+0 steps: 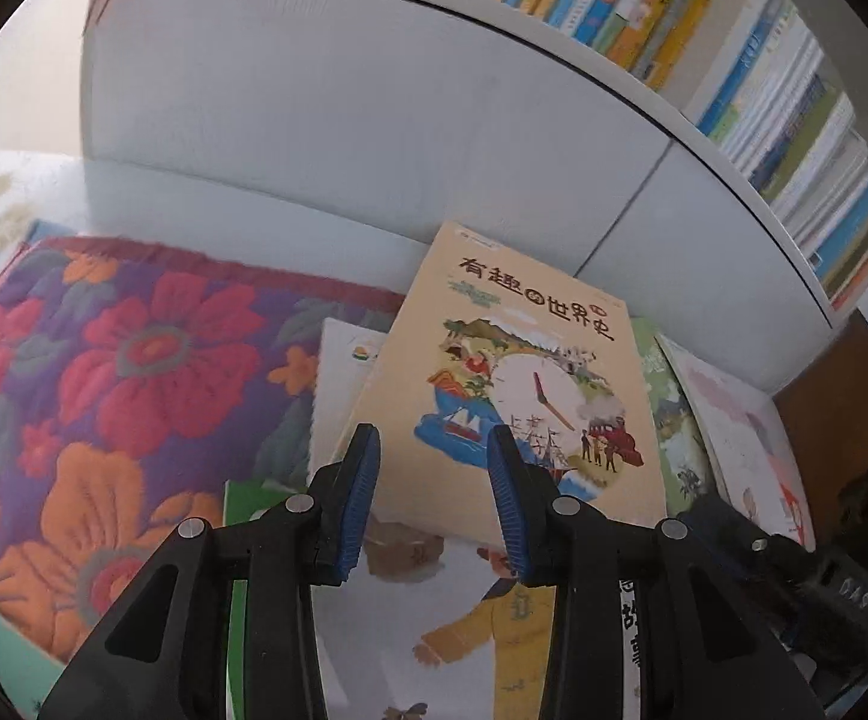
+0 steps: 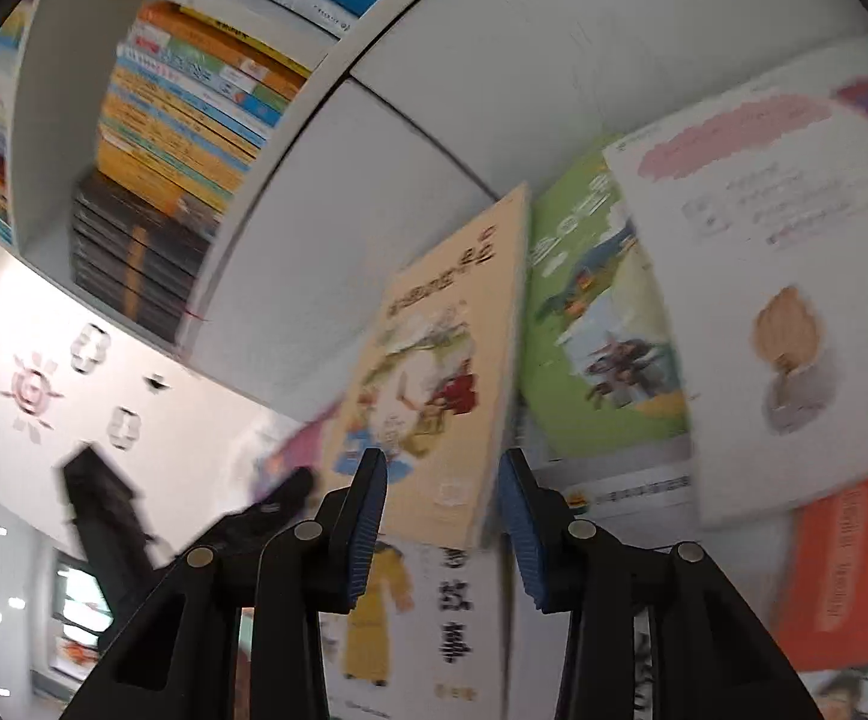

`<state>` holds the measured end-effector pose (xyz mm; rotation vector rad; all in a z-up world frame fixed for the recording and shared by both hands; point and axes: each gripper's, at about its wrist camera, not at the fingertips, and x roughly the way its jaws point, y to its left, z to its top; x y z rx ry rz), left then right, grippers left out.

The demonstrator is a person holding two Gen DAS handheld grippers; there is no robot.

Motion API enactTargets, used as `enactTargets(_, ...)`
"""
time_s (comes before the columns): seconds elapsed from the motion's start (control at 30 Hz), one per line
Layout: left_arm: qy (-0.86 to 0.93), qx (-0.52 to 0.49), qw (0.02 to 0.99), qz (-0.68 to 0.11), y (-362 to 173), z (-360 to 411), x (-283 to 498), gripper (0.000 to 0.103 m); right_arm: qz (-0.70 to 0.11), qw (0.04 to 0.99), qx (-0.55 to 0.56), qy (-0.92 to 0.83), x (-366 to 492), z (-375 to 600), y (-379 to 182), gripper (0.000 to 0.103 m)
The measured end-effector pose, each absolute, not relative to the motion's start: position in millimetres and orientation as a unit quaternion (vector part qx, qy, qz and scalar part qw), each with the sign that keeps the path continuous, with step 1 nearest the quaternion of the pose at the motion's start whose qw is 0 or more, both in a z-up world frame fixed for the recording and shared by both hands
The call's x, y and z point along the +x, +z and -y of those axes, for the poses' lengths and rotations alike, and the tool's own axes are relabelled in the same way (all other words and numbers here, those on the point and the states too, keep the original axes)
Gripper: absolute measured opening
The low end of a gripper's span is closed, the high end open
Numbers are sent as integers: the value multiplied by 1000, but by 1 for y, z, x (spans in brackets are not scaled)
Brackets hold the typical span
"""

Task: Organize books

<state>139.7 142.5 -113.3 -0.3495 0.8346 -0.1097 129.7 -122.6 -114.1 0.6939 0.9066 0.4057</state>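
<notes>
Book: thin cream paperback with clock-and-ship cover (image 1: 511, 384) at your 12 o'clock, atop the pile | left gripper (image 1: 434, 498), right gripper (image 2: 442, 522): parted, nothing pinched | light, floppy (slick cover) – take the near edge.

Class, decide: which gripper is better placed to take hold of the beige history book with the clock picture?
Probably the left gripper: the beige history book lies squarely ahead between its open fingers. The right gripper views it tilted and blurred.

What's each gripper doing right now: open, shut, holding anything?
Left gripper: open, gap between the pads, nothing held; beige book lies beyond it.
Right gripper: open, nothing clamped; the beige book sits ahead.
</notes>
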Motion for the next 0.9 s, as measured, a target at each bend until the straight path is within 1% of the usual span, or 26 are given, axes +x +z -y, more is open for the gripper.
enactTargets(0.03, -47, -161, 901, -401, -112, -141, 140, 35, -426, 835, 294, 187, 129, 114, -110, 33)
enactTargets(0.17, -16, -144, 910, -389, -112, -143, 141, 35, -423, 849, 251, 192, 127, 98, -105, 34)
enactTargets(0.27, -42, -158, 907, -388, -114, -145, 144, 35, -421, 847, 257, 200, 124, 97, -107, 34)
enactTargets(0.33, -115, -203, 887, -398, -120, -145, 149, 36, -423, 839, 270, 210, 125, 97, -110, 34)
enactTargets(0.4, -136, -216, 880, -401, -122, -142, 151, 36, -423, 842, 263, 210, 124, 95, -109, 34)
enactTargets(0.47, -110, -210, 886, -397, -118, -144, 149, 36, -422, 842, 262, 210, 124, 94, -108, 34)
enactTargets(0.57, -64, -238, 891, -381, -118, -165, 146, 36, -420, 840, 275, 207, 125, 98, -110, 33)
enactTargets(0.67, -55, -248, 885, -391, -123, -174, 148, 37, -420, 845, 269, 193, 124, 98, -109, 32)
enactTargets(0.8, -62, -219, 890, -395, -123, -163, 150, 38, -433, 850, 253, 159, 121, 96, -105, 29)
enactTargets(0.9, -57, -173, 896, -404, -121, -149, 150, 40, -447, 856, 222, 135, 124, 93, -107, 32)
